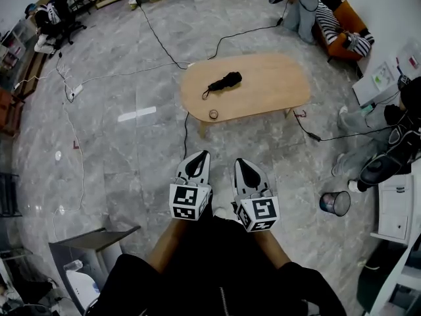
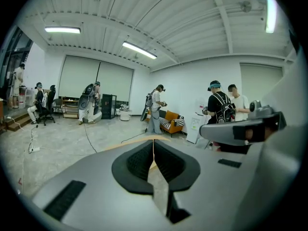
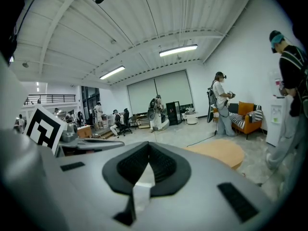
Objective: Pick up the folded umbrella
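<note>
Where my left fingers [image 2: 137, 160] meet: pad pressed to pad along a thin seam, clenched on nothing, so the left gripper [image 2: 153, 141] is empty.
Right fingers [image 3: 130, 165]: likewise closed tip to tip with nothing between them; the right gripper [image 3: 148, 146] is empty too.
Marker cubes [image 1: 189, 201]: one on each gripper, side by side, close in front of my dark clothing.
Grippers seen from my head: both are held over the floor, tips pointing towards the table, near each other but not touching.
Floor [image 1: 131, 157]: grey marbled tiles with black cables [image 1: 158, 41] trailing across them.
Table [image 1: 276, 87]: an oval of pale wood ahead of both grippers, well apart from them.
Folded umbrella [image 1: 225, 82]: black, lying flat on the tabletop in the table's left half as I look down, well apart from both grippers and touched by neither.
Small ring [image 1: 213, 114]: on the table near its front edge, apart from the umbrella.
Bin [image 1: 335, 203]: on the floor off to my right.
Sofa [image 1: 347, 20]: orange, beyond the table — a person in stripes is on it.
</note>
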`<state>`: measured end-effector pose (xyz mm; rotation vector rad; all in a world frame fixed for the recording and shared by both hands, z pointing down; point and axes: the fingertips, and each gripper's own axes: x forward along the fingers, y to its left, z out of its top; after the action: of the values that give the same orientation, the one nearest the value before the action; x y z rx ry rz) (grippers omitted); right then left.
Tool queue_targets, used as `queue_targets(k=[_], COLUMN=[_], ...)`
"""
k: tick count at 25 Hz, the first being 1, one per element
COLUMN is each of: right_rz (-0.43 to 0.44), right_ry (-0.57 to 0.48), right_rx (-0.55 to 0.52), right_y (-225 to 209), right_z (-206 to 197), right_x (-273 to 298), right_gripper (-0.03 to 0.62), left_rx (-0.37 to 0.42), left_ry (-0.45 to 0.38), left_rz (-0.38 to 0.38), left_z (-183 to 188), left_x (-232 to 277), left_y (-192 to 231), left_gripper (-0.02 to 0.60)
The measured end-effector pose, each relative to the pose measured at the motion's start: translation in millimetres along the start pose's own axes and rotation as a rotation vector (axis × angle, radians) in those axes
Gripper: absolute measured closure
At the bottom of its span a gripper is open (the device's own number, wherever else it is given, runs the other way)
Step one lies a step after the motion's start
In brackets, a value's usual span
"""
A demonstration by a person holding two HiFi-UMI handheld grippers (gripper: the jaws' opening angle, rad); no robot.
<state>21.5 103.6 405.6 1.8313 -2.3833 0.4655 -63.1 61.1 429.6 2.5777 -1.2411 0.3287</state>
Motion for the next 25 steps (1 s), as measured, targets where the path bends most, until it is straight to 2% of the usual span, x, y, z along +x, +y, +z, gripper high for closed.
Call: queue_targets(k=[14,25], right_rz=[-0.024,-0.019], right_ry=[0.030,0.023], right_rx=[-0.017,-0.033], right_y=[-10.1,2.7], right_z=[32.1,51.5], right_x=[104.9,173.3], right_gripper=[0.583,0.583], left_rx=[-0.014,-0.008], left_ry=[0.014,0.006], left_rz=[-0.050,-0.059], left_z=[32.8,53.9], left_x=[80.7,110.7], left_y=[70.4,128.2], left_gripper=[0.566,0.565])
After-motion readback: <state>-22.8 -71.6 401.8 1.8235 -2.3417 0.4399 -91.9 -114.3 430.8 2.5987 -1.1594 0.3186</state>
